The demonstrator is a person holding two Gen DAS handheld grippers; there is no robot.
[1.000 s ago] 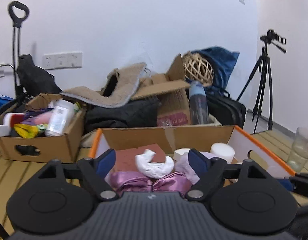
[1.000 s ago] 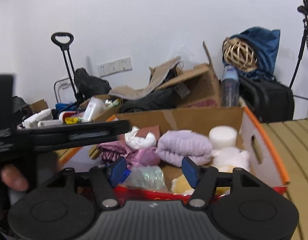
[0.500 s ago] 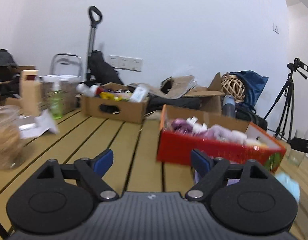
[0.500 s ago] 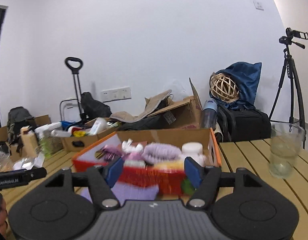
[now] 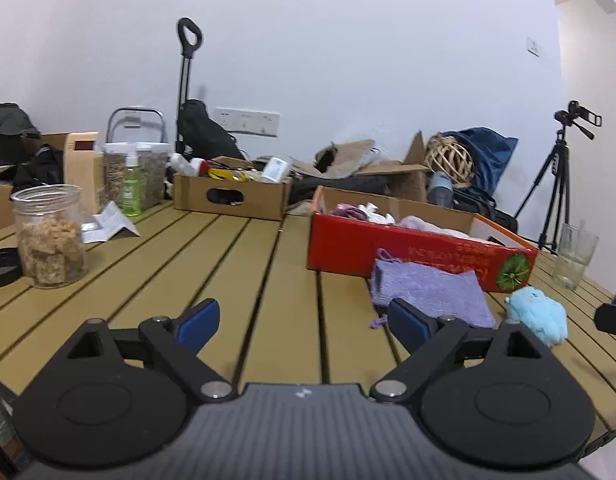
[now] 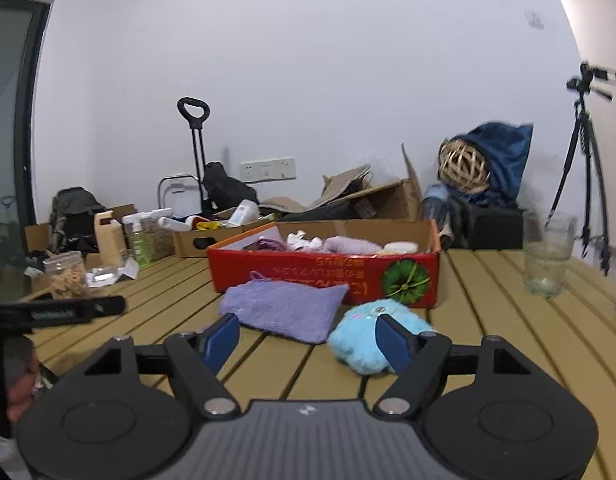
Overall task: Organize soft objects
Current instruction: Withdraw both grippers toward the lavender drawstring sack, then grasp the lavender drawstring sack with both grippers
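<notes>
Left claw [image 5: 302, 322]: blue-padded fingers [image 5: 200, 318] spread wide, just been opening, nothing between them; aimed slightly downward, low over bare slats of the counter [image 5: 236, 264]. Right claw [image 6: 308, 340]: blue pads apart, likewise just been opening, nothing gripped; aimed slightly downward over the counter's near edge.

Purple cloth [image 5: 427, 292]: flat, terry-textured, roughly rectangular, small loop at one corner and a loose thread at the near edge. Lying on the counter just beyond the left claw's right finger, off to the right of the gap. In the right wrist view [image 6: 286, 310], ahead of the right claw, above its left pad, not touched.

Blue plush toy [image 6: 375, 336]: fluffy, pale blue, rounded, pinkish markings on top. Resting on the counter, partly behind the right claw's right pad, no pad pressing on it. In the left wrist view [image 5: 537, 314], well right of the left claw.

Red box [image 6: 327, 276]: open-topped cardboard, orange rim, green round print at one end. Holding lilac and white soft items [image 6: 327, 244]. Standing directly behind cloth and toy.

Farther out: jar of brown chunks [image 5: 50, 236] at left, clear glass [image 6: 547, 256] at right, brown carton of bottles [image 5: 232, 196], tripod [image 5: 555, 184] by the wall.
</notes>
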